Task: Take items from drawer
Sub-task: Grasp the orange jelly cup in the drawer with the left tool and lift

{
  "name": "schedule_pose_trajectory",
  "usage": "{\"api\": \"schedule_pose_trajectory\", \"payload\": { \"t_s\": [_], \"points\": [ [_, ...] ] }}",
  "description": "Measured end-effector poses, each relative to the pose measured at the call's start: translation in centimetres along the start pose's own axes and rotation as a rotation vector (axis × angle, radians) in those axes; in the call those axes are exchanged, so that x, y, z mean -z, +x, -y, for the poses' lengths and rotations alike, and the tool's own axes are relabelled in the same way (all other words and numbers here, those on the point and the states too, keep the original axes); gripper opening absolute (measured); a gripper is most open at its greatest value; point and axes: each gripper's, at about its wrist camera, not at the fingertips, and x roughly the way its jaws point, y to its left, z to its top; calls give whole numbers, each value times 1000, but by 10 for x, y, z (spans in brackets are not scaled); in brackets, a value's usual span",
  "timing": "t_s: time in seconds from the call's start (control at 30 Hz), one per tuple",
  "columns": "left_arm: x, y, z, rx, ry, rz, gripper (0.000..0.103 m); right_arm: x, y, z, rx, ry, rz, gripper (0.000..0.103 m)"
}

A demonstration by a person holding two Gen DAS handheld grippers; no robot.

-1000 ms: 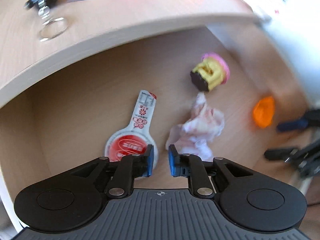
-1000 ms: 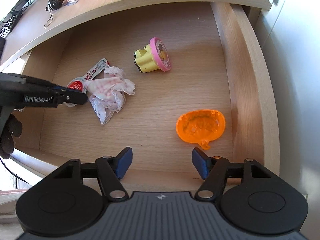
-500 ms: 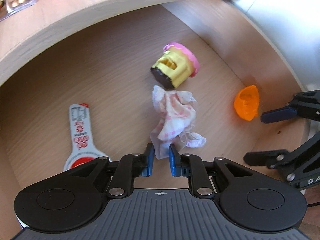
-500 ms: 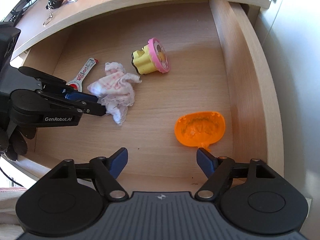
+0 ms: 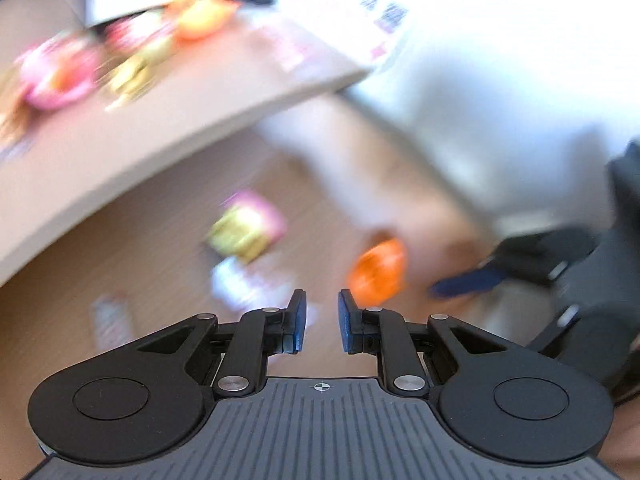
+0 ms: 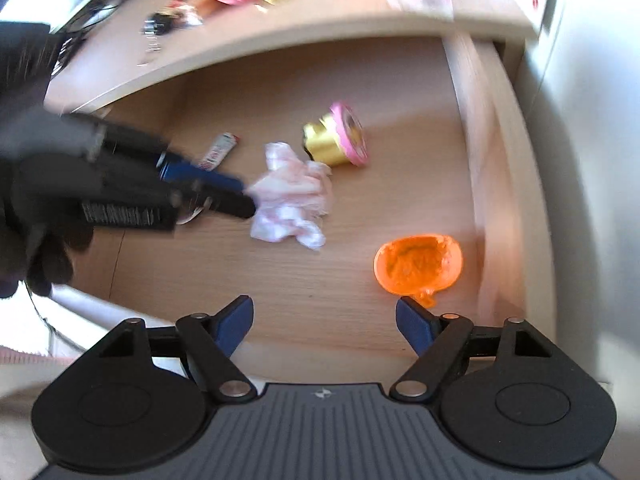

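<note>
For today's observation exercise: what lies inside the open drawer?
A crumpled cloth, yellow-pink toy, orange mould and a sachet; the left claw covers the sachet's lower part.

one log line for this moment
left gripper: nearly shut at cloth, grip unclear | right gripper: jaws just opening, empty, near orange mould | drawer: open

bare drawer floor (image 6: pixel 320 288) lies open just ahead of the right tongs (image 6: pixel 324 320). the orange mould (image 6: pixel 418 266) sits beside their right finger, the crumpled cloth (image 6: pixel 292 200) further ahead to the left. the left tongs (image 6: pixel 224 196) reach in from the left, tips at the cloth. the tabletop (image 6: pixel 320 24) overhangs the drawer's far end.
</note>
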Motion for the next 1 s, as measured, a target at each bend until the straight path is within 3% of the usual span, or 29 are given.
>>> {"api": "schedule_pose_trajectory", "payload": {
  "t_s": [0.03, 0.17, 0.23, 0.33, 0.57, 0.67, 0.73, 0.83, 1.0],
  "points": [
    [-9, 10, 6, 20, 21, -11, 19, 1, -4, -3, 9, -15, 14, 79],
    [-33, 56, 30, -21, 100, -75, 19, -2, -11, -5, 25, -39, 30, 79],
    [-35, 85, 38, -8, 105, -137, 19, -2, -12, -4, 29, -43, 34, 79],
    [-32, 105, 39, -55, 107, -192, 19, -4, -11, -3, 31, -53, 38, 79],
    [-30, 143, 39, -21, 53, -249, 17, 0, -11, -4, 31, -63, 43, 79],
    [-32, 152, 32, 16, -44, -297, 14, -1, -10, -4, 36, -67, 44, 79],
    [-33, 151, 24, 13, -108, -313, 13, -2, -9, -5, 41, -73, 44, 79],
    [-30, 125, 13, 5, -131, -252, 12, -3, -10, -8, 44, -88, 43, 79],
    [-5, 30, -8, -105, -225, -76, 12, -15, -14, -14, 18, -96, 71, 79]
  ]
}}
